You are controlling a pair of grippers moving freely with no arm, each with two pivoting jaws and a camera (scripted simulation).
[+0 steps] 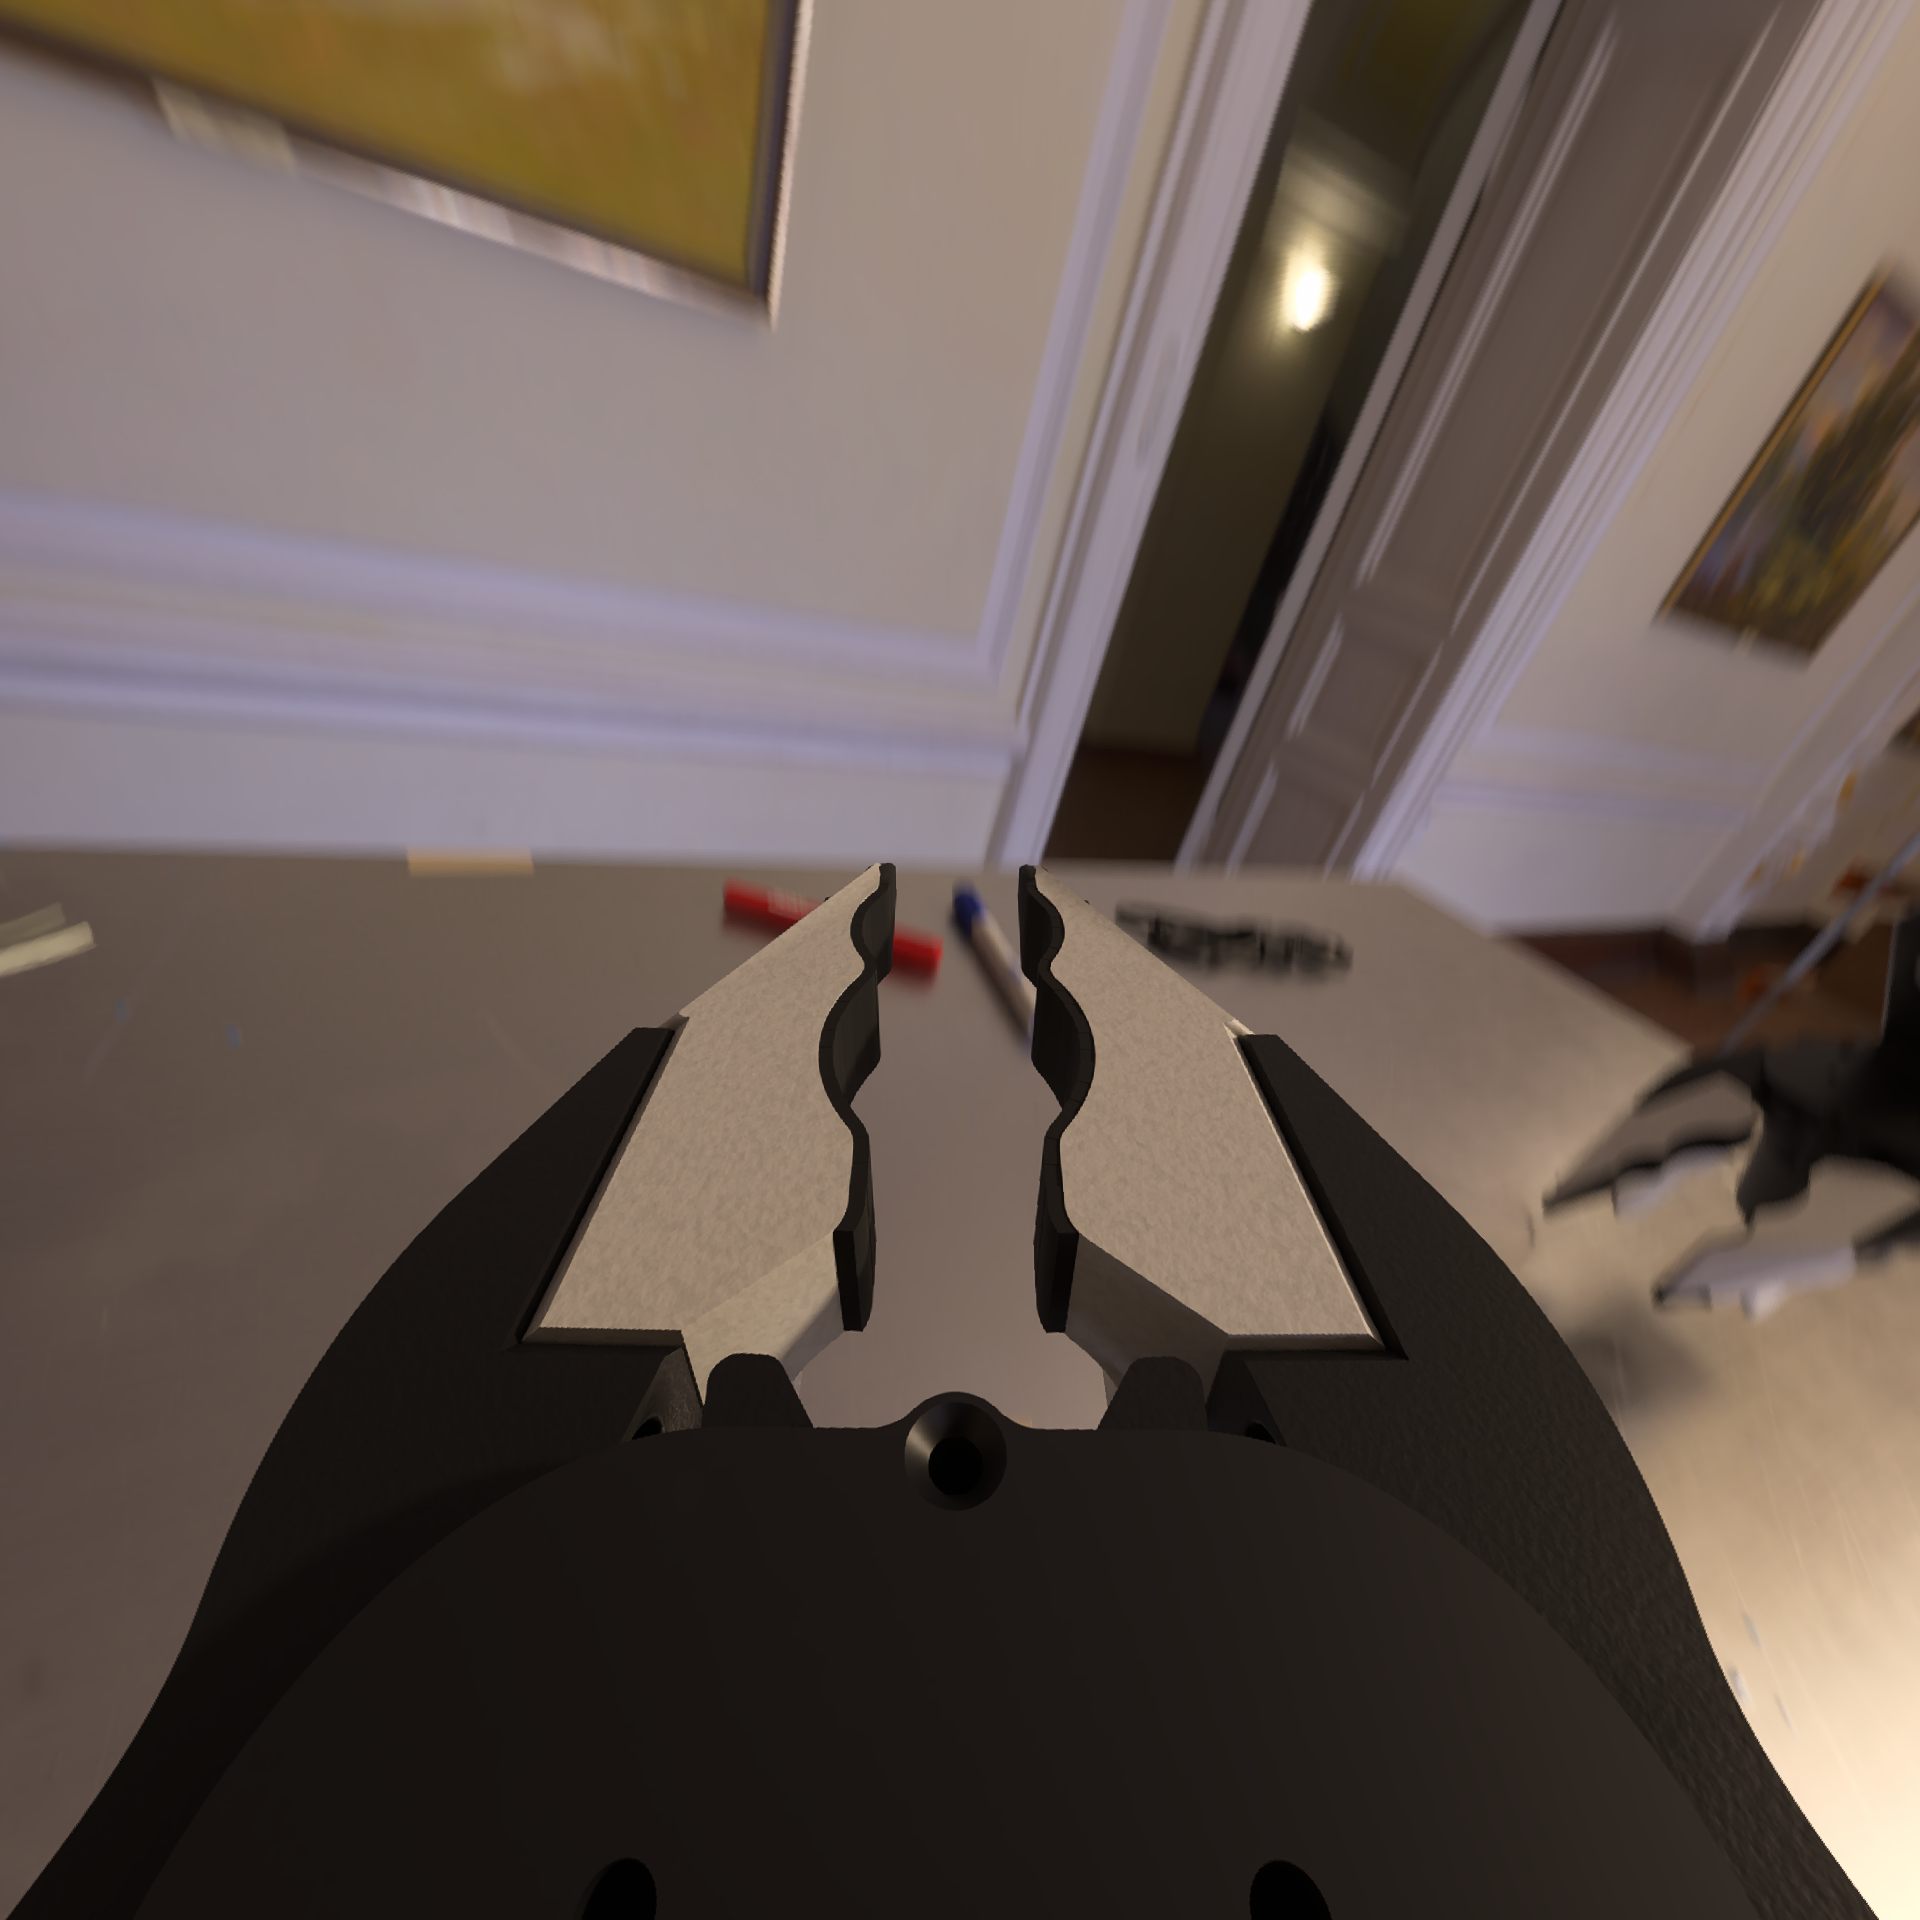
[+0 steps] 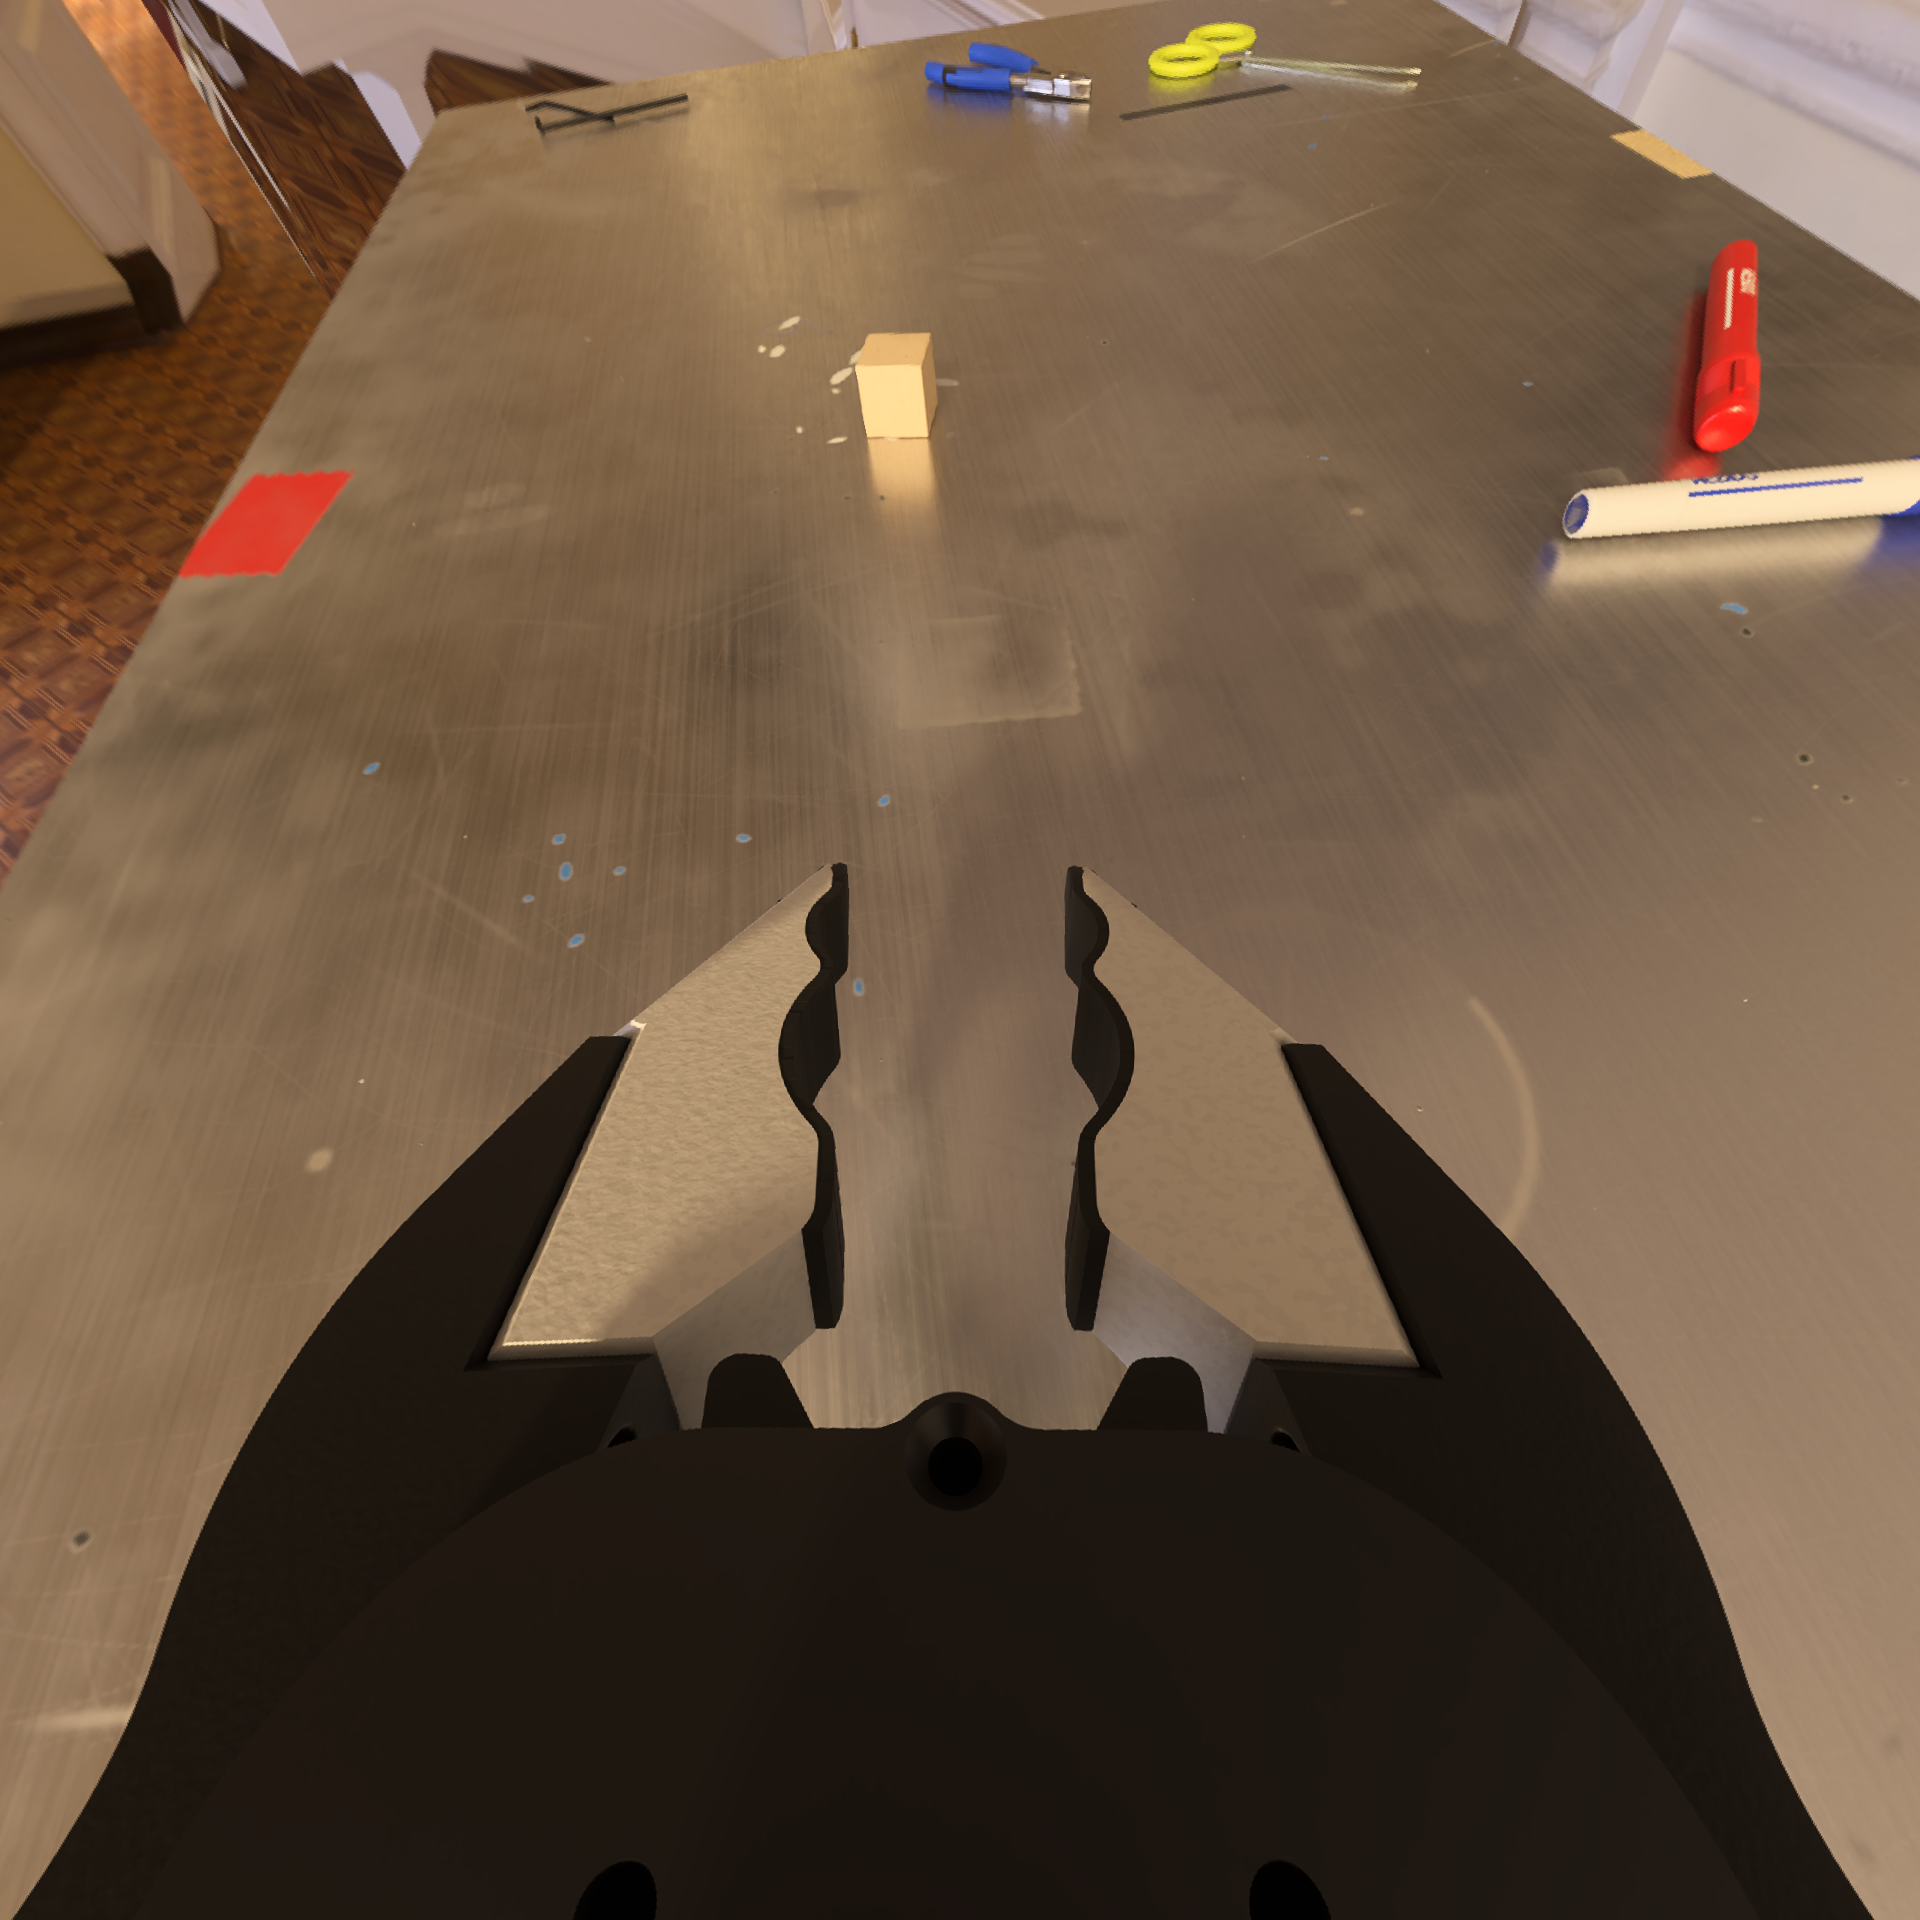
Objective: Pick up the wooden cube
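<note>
The wooden cube [image 2: 896, 385] is small and pale and stands on the metal table [image 2: 623, 623], straight ahead of my right gripper [image 2: 956, 883] and well beyond its tips. My right gripper is open and empty, above the table. My left gripper [image 1: 956, 883] is open and empty, low over the table and facing a wall and a doorway. The cube does not show in the left wrist view. The other gripper [image 1: 1766, 1174] shows blurred at the right of that view.
A red marker [image 2: 1727, 348] and a white marker with blue cap [image 2: 1745, 499] lie at the right. Blue-handled pliers [image 2: 1003, 75], yellow-handled scissors [image 2: 1247, 54] and dark hex keys [image 2: 603, 109] lie at the far end. A red patch [image 2: 268, 522] marks the left edge.
</note>
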